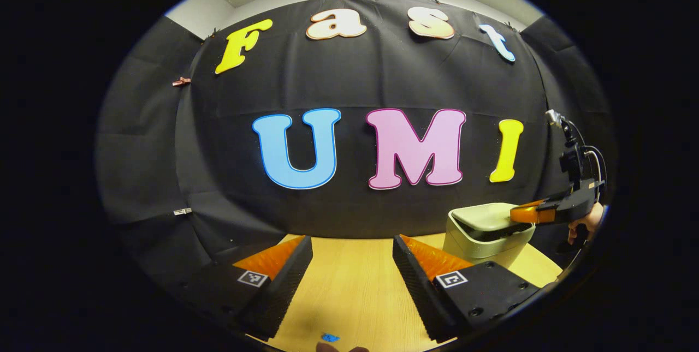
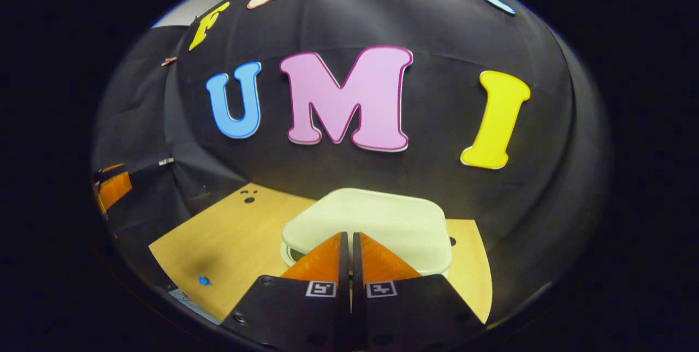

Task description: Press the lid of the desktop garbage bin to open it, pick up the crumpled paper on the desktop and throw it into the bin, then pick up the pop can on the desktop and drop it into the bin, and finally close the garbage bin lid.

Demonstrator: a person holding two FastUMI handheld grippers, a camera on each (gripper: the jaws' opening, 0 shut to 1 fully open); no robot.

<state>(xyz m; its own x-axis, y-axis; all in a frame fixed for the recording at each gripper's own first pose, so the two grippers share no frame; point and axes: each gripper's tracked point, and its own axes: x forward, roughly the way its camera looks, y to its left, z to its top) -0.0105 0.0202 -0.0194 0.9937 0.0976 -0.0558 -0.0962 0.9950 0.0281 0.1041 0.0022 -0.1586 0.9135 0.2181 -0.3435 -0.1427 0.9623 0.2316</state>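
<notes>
A pale green desktop bin stands on the wooden table at the right in the left gripper view. Its lid is tilted, with a dark gap under the near edge. The right gripper, held by a hand, rests its tips on that lid. From the right gripper view, the lid lies just past the right gripper, whose fingers are pressed together with nothing between them. My left gripper hovers open over bare table, holding nothing.
The wooden table ends at the black cloth wall behind it. A small blue mark sits near the table's front edge, also visible as a blue mark in the right gripper view. Small holes dot the table's far left.
</notes>
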